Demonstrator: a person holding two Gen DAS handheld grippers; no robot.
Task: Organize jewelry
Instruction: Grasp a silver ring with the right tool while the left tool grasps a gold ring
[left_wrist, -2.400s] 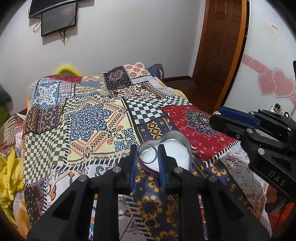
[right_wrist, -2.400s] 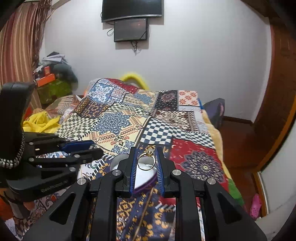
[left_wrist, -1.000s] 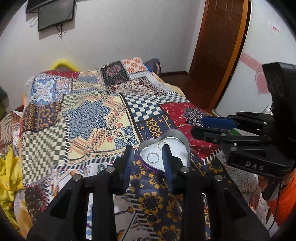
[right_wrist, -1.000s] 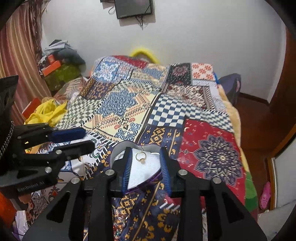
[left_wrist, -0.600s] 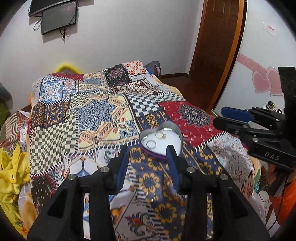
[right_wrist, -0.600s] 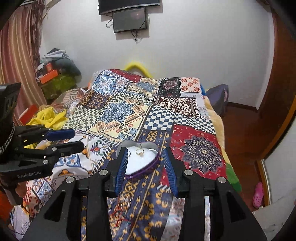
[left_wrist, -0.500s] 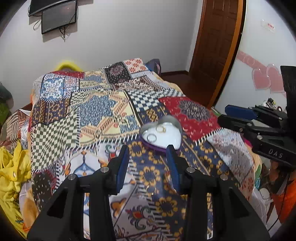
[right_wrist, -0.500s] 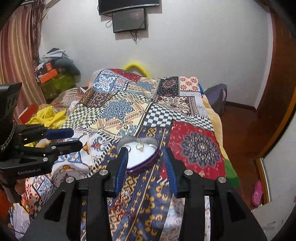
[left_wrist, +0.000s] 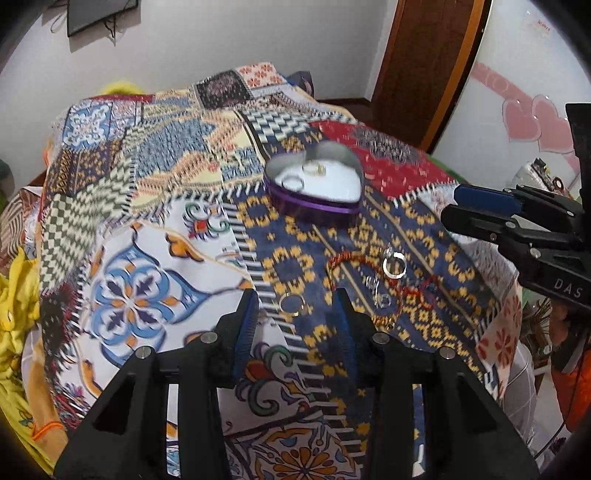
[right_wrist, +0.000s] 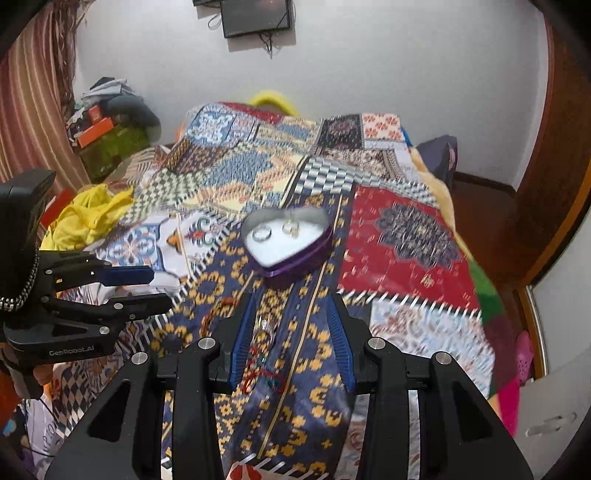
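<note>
A purple heart-shaped tin with a white inside sits on the patchwork bedspread; it also shows in the right wrist view. Two rings lie in it, a silver ring and a gold ring. Near me on the blue-and-yellow patch lie a gold ring, a silver ring, small clear pieces and a red bead bracelet. My left gripper is open and empty, just above the gold ring. My right gripper is open and empty, above the bracelet.
The patchwork bedspread covers the bed. Yellow cloth lies at its left edge. A wooden door stands at the right. The right gripper shows at the right edge of the left wrist view.
Both grippers let their rings go into the tin, opened, and pulled back toward me. The loose jewelry on the near patch has come into view under them.
</note>
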